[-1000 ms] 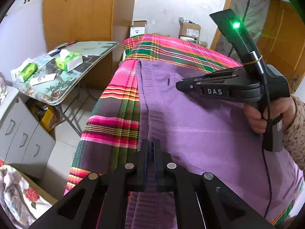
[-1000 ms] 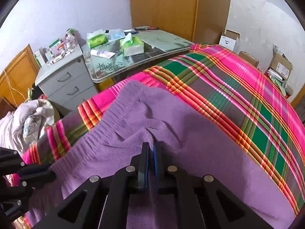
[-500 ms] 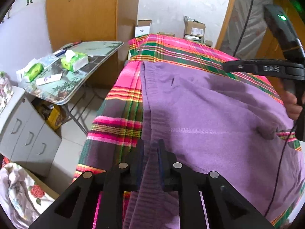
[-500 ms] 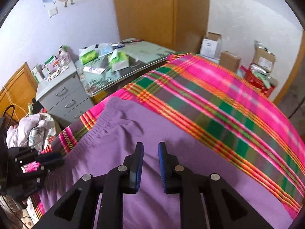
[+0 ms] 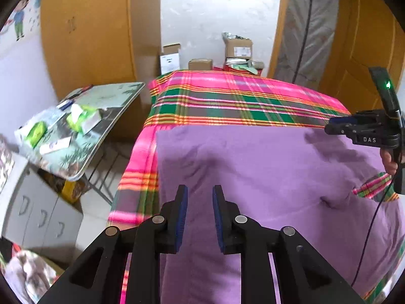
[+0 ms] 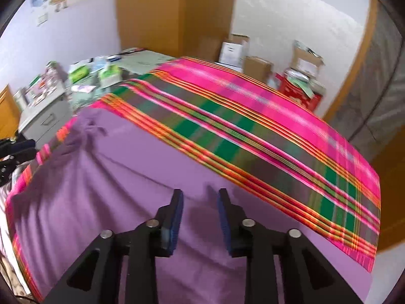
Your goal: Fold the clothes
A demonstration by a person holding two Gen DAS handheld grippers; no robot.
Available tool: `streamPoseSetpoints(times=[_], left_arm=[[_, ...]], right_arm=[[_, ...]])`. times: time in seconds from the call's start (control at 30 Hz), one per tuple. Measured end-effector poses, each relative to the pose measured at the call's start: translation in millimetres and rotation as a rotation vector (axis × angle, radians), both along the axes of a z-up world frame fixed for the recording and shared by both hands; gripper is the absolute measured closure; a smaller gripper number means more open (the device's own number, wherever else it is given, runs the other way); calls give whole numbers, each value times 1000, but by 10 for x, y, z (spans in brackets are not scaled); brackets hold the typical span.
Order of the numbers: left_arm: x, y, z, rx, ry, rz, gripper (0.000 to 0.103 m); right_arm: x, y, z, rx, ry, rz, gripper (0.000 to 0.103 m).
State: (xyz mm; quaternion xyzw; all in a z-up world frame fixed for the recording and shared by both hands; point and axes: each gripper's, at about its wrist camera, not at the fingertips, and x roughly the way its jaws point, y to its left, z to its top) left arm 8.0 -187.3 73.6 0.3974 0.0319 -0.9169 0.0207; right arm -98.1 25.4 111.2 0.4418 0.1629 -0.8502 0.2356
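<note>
A purple garment [image 5: 253, 172] lies spread flat on a bed with a pink and green plaid cover [image 5: 227, 98]. My left gripper [image 5: 200, 197] hovers above the garment's left part, its jaws opening with no cloth between them. In the right wrist view the same purple garment [image 6: 126, 177] fills the lower left. My right gripper [image 6: 200, 200] hangs over it near its far edge, jaws opening, nothing held. The right gripper [image 5: 329, 129] also shows at the right edge of the left wrist view, held by a hand [image 5: 388, 160].
A folding table [image 5: 83, 126] with tissue packs stands left of the bed, beside a grey drawer cabinet [image 5: 38, 212]. Cardboard boxes [image 5: 238, 50] sit on the floor beyond the bed. A wooden wardrobe [image 5: 88, 30] and a door [image 5: 359, 50] flank the far wall.
Both grippers let go of the purple cloth and opened. Both lifted off the garment, and the right one swung far to the right. The garment now lies flat.
</note>
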Motion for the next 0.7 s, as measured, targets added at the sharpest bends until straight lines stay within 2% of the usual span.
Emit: streamPoseSetpoints(times=[0.17, 0.27, 0.5, 0.7], left_arm=[[-376, 51, 52, -16, -5, -45, 72], [-598, 81, 44, -36, -17, -57, 71], [-1026, 101, -109, -70, -83, -157, 71], [-1260, 103, -288, -138, -131, -218, 71]], right_arm=[[-238, 283, -158, -12, -14, -59, 66], [-310, 336, -207, -45, -29, -43, 62], [-368, 135, -310, -55, -35, 38, 59], [-464, -34, -444, -29, -66, 82, 57]])
